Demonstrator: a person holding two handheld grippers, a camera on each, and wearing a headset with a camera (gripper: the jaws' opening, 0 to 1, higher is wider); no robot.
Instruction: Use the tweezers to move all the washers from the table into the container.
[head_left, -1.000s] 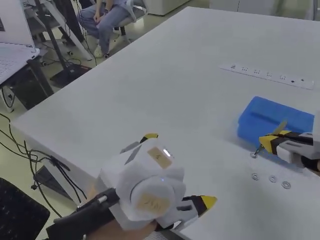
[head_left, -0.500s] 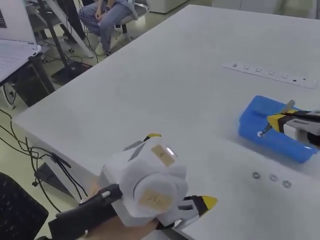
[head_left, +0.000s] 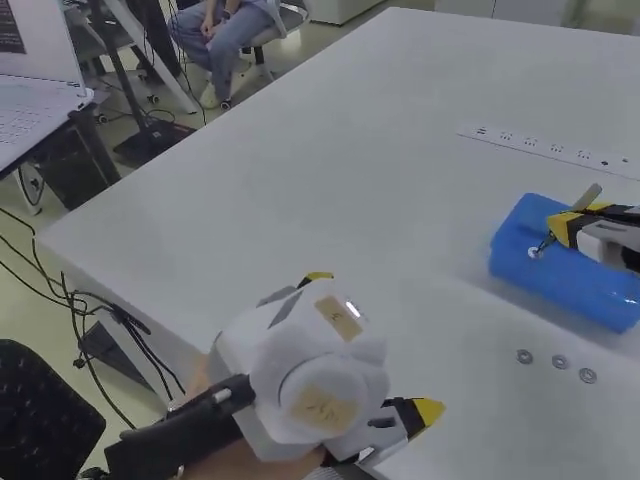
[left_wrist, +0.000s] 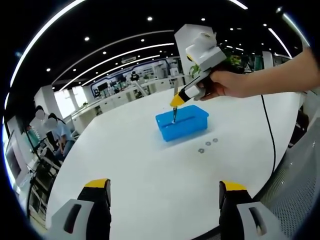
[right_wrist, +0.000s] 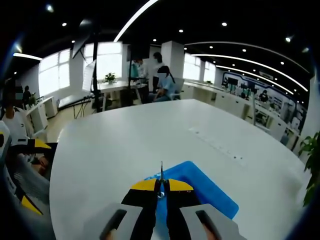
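Head view: right gripper (head_left: 563, 228) is clamped on tweezers (head_left: 545, 243), which slant down and forward from it into blue container (head_left: 575, 290); possible washer (head_left: 537, 252) at tip, too small to confirm. Three loose washers (head_left: 559, 362) lie on table (head_left: 350, 180) just behind that gripper, well apart from left gripper (head_left: 373, 341). Left gripper view: jaws spread wide, empty, container far ahead. Right gripper view: tweezers run straight ahead along jaws, container directly under tip.

Tweezers (right_wrist: 161, 172) over blue container (right_wrist: 200, 192)
At 6 o'clock the right gripper (right_wrist: 161, 186) pinches the tweezers, tips toward 12; the blue container stretches toward 4 on the white table (right_wrist: 125, 135).
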